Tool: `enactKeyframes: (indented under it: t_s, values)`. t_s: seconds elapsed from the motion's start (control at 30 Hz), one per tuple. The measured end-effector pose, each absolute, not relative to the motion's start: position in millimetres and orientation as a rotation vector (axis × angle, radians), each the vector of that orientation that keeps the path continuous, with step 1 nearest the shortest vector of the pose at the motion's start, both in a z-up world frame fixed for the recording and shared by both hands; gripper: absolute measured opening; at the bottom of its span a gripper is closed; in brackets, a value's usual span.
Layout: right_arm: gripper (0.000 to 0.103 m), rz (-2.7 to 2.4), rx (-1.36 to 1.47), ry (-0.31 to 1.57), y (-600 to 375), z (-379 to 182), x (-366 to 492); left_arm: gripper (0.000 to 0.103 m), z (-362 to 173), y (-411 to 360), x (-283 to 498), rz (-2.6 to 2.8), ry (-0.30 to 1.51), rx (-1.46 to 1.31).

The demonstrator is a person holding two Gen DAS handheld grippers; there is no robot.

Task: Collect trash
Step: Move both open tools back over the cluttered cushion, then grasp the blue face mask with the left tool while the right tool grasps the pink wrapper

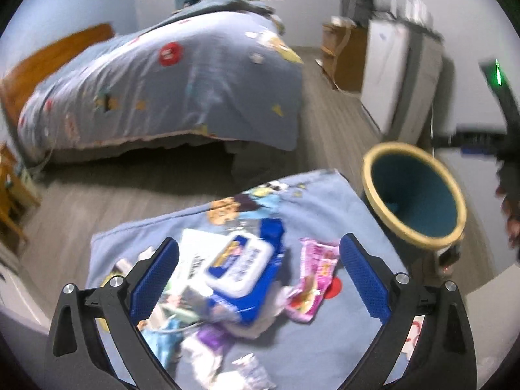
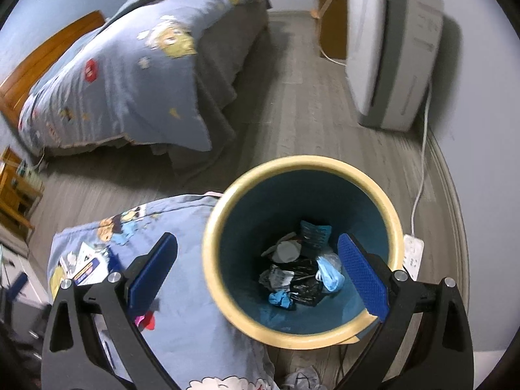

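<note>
The left tongs [image 1: 258,268] gape wide and empty over a litter heap: a blue wet-wipe pack [image 1: 242,265], a pink wrapper [image 1: 313,279], and crumpled white tissues [image 1: 208,357]. The right tongs [image 2: 256,271], equally wide and empty, hang above the yellow-rimmed bin [image 2: 211,256] holding black and blue scraps [image 2: 300,281]. The litter lies on a cartoon-print cloth surface [image 1: 325,201] just beside the bin. Beyond are grey floorboards [image 2: 292,97] and a bed [image 1: 162,91].
</note>
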State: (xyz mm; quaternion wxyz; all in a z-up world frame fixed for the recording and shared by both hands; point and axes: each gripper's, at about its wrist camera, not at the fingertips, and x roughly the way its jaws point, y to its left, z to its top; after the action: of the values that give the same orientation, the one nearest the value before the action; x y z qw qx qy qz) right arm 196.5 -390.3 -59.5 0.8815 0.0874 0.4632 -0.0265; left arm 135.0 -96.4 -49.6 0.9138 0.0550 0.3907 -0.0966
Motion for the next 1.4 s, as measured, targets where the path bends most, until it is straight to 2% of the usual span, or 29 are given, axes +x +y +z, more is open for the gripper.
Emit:
enactKeyframes:
  t_s: [0.33, 0.6, 0.77, 1.03, 1.4]
  values:
    - [0.097, 0.073, 0.086, 0.937, -303, -35, 196, 0.098, -8, -1, 111, -0.046, 0.768, 0.136]
    - [0.097, 0.165, -0.032, 0.92, -225, -32, 181, 0.098, -38, 54, 95, 0.027, 0.818, 0.056]
    - [0.097, 0.18, -0.136, 0.865, -185, -29, 168, 0.098, -35, 76, 82, 0.019, 0.761, 0.02]
    - [0.097, 0.14, -0.016, 0.925, -166, -51, 160, 0.098, -63, 90, 89, 0.019, 0.822, 0.028]
    - [0.097, 0.051, 0.116, 1.063, -181, -100, 175, 0.098, -123, 66, 98, -0.075, 0.951, 0.085]
